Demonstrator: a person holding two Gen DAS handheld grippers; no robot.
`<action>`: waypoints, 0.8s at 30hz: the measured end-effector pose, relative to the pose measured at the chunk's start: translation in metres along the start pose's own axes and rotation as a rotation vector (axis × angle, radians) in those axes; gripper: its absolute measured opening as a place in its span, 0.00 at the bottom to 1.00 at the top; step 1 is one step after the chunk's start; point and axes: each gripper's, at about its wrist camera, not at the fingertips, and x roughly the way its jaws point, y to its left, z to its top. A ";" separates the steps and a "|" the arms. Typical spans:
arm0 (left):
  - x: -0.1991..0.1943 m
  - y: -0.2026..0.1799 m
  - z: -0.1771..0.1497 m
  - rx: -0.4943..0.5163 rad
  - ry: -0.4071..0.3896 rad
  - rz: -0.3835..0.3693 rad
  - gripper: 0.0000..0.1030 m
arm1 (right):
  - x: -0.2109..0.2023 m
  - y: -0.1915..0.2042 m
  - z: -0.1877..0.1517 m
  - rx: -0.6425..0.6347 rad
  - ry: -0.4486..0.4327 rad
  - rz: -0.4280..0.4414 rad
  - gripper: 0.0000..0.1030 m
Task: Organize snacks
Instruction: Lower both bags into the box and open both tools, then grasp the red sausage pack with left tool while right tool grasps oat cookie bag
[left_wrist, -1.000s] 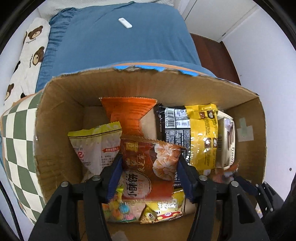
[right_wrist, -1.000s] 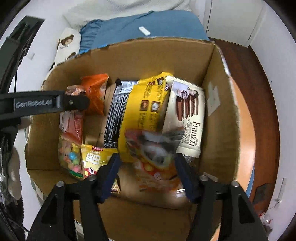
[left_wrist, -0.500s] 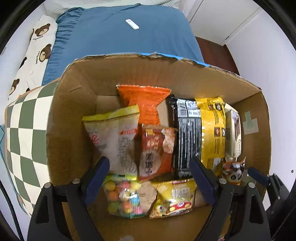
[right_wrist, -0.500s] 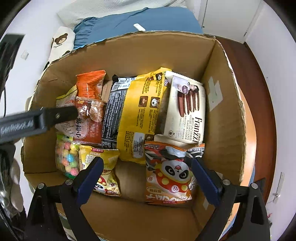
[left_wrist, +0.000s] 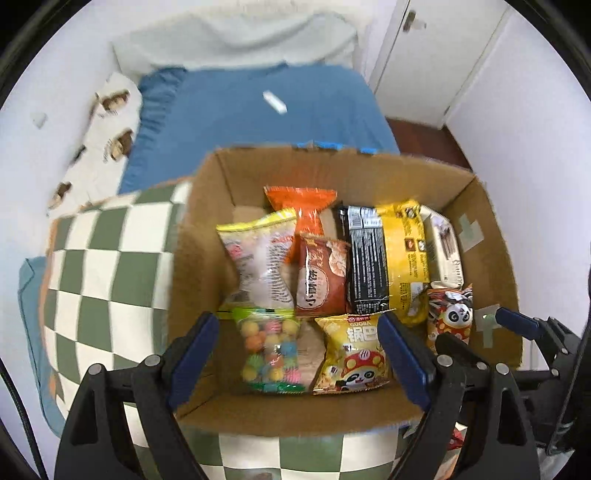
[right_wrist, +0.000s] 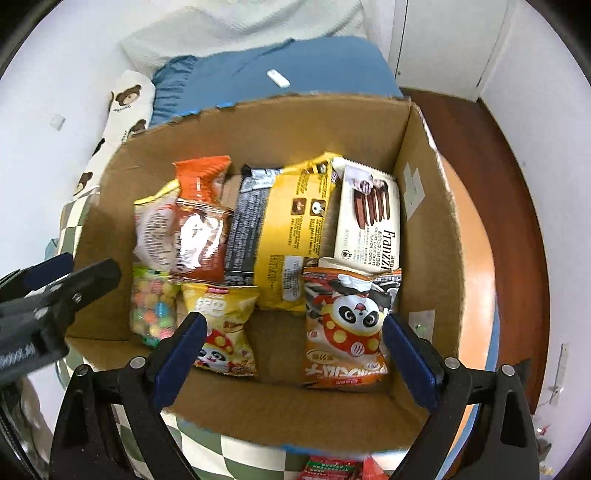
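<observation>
An open cardboard box (left_wrist: 195, 258) (right_wrist: 428, 258) holds several snack packets. The red-brown shrimp cracker packet (left_wrist: 321, 277) (right_wrist: 201, 243) lies in the middle left, between a white-and-yellow bag (left_wrist: 255, 258) and a black-and-yellow bag (left_wrist: 388, 258). The orange panda packet (left_wrist: 448, 314) (right_wrist: 347, 325) lies at the front right, below the Franzzi cookies (right_wrist: 369, 214). A candy-ball bag (left_wrist: 269, 350) and a yellow packet (left_wrist: 354, 354) fill the front. My left gripper (left_wrist: 297, 319) hangs open above the front row, holding nothing. My right gripper (right_wrist: 293, 321) is open and empty above the box's front.
The box rests on a green-and-white checkered cloth (left_wrist: 110, 266). Behind it lies a blue bed cover (left_wrist: 258, 129) with a small white object (left_wrist: 275, 102) and a bear-print pillow (right_wrist: 127, 107). Wooden floor (right_wrist: 517, 221) and white doors are to the right. A red packet (right_wrist: 332, 469) lies below the box.
Both grippers opened and rose out of the box. The left let go of the shrimp cracker packet and pulled back; the right let go of the panda packet, which now lies flat.
</observation>
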 end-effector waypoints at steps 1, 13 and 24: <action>-0.007 0.000 -0.005 0.000 -0.023 0.008 0.85 | -0.005 0.002 -0.003 -0.007 -0.017 -0.007 0.95; -0.081 0.000 -0.057 0.014 -0.190 0.030 0.85 | -0.081 0.020 -0.056 -0.036 -0.221 -0.035 0.95; -0.115 -0.005 -0.097 0.011 -0.254 0.034 0.85 | -0.127 0.016 -0.111 0.006 -0.310 -0.002 0.95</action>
